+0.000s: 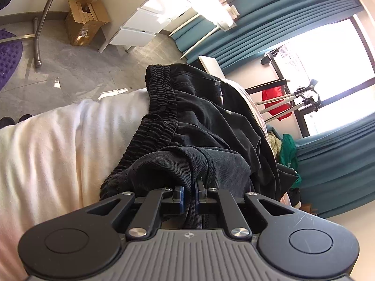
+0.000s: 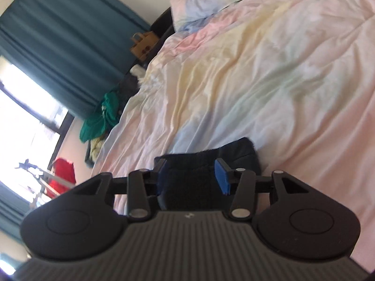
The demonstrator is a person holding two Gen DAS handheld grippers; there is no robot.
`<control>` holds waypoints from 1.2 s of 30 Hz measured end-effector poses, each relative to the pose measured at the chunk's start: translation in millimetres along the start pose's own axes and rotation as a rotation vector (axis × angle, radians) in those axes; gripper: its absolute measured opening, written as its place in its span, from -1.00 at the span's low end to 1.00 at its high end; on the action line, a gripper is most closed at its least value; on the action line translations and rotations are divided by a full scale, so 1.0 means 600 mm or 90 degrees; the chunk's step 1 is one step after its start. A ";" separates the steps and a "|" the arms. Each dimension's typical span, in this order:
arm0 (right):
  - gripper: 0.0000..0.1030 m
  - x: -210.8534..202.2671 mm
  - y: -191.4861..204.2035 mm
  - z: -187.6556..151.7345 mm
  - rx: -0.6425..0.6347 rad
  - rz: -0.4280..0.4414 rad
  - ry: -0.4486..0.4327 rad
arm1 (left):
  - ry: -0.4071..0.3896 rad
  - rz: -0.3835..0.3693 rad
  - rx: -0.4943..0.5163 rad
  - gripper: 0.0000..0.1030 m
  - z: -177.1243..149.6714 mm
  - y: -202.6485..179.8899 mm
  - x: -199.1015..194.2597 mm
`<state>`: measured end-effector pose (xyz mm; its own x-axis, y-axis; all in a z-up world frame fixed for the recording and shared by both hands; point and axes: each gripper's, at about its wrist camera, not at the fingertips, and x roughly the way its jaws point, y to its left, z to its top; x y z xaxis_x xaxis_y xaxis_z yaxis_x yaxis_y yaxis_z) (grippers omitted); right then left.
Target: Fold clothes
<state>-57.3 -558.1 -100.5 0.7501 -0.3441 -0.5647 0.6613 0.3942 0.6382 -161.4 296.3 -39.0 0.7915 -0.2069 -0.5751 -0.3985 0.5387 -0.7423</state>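
Observation:
A black garment (image 1: 199,117) with a ruched elastic waistband (image 1: 159,107) lies bunched along the edge of a bed with white bedding (image 1: 58,152). My left gripper (image 1: 190,192) is shut on a fold of this black cloth, which runs down between the blue pads (image 1: 179,195). In the right wrist view, my right gripper (image 2: 191,178) stands open just above a pastel tie-dye bedspread (image 2: 257,70). A thick piece of the black garment (image 2: 239,152) sits between its widely spread blue pads (image 2: 221,178). Whether those pads press on the cloth is unclear.
Beside the bed is grey floor with a cardboard box (image 1: 84,21), white drawers (image 1: 138,23), a purple mat (image 1: 9,56) and a metal frame leg (image 1: 37,46). Teal curtains (image 1: 257,18) flank a bright window. Green cloth (image 2: 100,117) and a paper bag (image 2: 143,44) sit at the bed's far side.

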 end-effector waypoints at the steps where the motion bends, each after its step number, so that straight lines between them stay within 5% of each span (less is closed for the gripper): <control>1: -0.07 0.010 0.017 -0.003 -0.039 0.009 0.019 | -0.001 0.000 0.002 -0.82 -0.001 0.000 -0.001; 4: -0.07 0.032 0.057 -0.017 -0.152 -0.014 0.039 | -0.007 0.009 0.028 -0.82 -0.005 -0.009 -0.002; 9: -0.13 0.048 0.062 -0.030 -0.202 -0.053 0.065 | -0.003 0.009 0.056 -0.81 -0.007 -0.015 0.001; 11: -0.27 0.053 0.061 -0.034 -0.214 -0.062 0.078 | 0.002 0.007 0.053 -0.80 -0.006 -0.013 0.002; 13: -0.83 0.057 0.061 -0.038 -0.226 -0.071 0.090 | 0.005 0.005 0.050 -0.79 -0.006 -0.011 0.002; 16: -0.91 0.059 0.060 -0.041 -0.237 -0.083 0.099 | 0.006 0.004 0.051 -0.79 -0.006 -0.011 0.001; 21: -0.91 0.004 0.040 -0.018 -0.138 -0.051 0.017 | 0.008 0.004 0.056 -0.79 -0.008 -0.014 -0.001; 27: -0.85 -0.011 -0.010 -0.006 -0.006 -0.051 0.055 | 0.010 0.005 0.057 -0.79 -0.007 -0.014 -0.003; 33: -0.82 -0.036 -0.042 0.008 0.066 -0.088 -0.018 | 0.010 0.002 0.050 -0.78 -0.007 -0.011 -0.005; 36: -0.58 -0.050 -0.057 0.015 0.099 -0.107 -0.058 | 0.011 0.002 0.047 -0.78 -0.007 -0.010 -0.005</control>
<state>-102.4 -568.8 -100.7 0.6215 -0.4721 -0.6251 0.7644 0.1910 0.6158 -163.1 290.2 -34.2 0.7821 -0.2181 -0.5838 -0.3655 0.5982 -0.7131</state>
